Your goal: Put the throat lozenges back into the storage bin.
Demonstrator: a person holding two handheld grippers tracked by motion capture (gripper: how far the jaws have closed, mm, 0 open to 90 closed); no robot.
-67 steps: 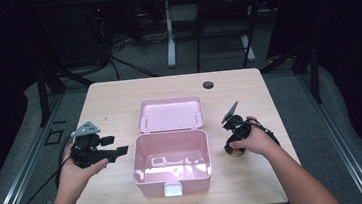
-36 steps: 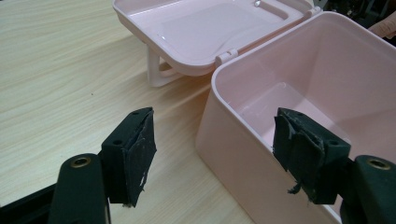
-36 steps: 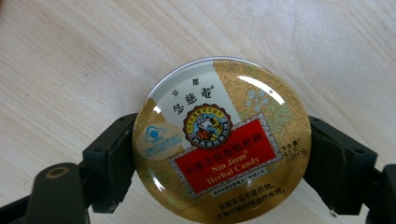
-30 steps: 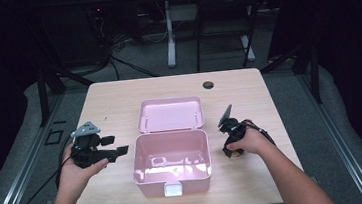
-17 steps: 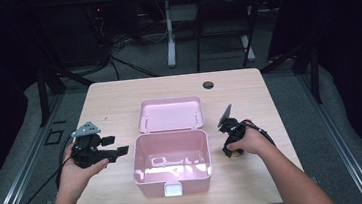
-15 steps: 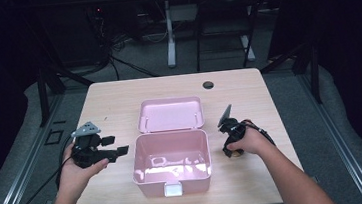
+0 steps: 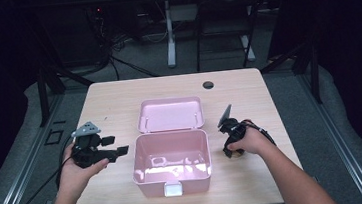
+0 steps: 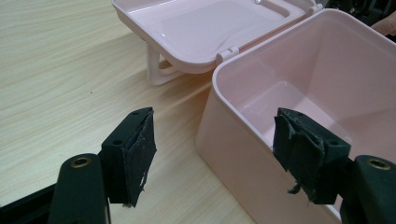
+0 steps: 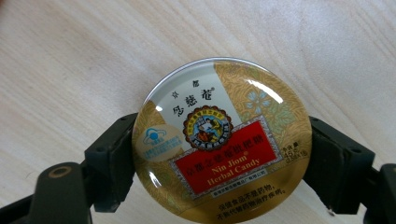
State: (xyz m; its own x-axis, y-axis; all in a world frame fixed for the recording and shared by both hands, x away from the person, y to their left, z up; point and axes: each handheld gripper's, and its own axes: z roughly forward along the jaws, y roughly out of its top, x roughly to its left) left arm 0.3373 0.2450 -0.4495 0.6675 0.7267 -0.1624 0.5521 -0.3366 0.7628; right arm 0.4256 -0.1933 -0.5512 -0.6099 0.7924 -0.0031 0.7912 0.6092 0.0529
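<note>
A round gold candy tin (image 9: 222,140) was clamped between the 2 jaws of the right gripper (image 9: 222,158), 1 pad pressed to each side of its rim. The lid faced the camera in the right gripper view; a red band reading "Nin Jiom Herbal Candy" and Chinese lettering were seen on it. The tin was held just over the wooden table (image 9: 70,56); whether it touched the tabletop could not be told. In the high view the right gripper (image 7: 231,136) was seen in the person's right hand (image 7: 247,143), just right of the pink box (image 7: 170,160), with the tin mostly hidden under the hand.

The pink box was seen open near the table's front edge, its hinged lid (image 7: 170,114) laid flat behind it. The inside of the box looked bare in the left gripper view.

The left gripper (image 8: 215,154) was held with jaws wide apart, nothing between them, pointed at the box's near left corner (image 8: 219,107). In the high view the left gripper (image 7: 116,151) was seen just left of the box, not touching it, gripped by the left hand (image 7: 78,174).

A small black round object (image 7: 208,85) was seen near the table's far edge.
</note>
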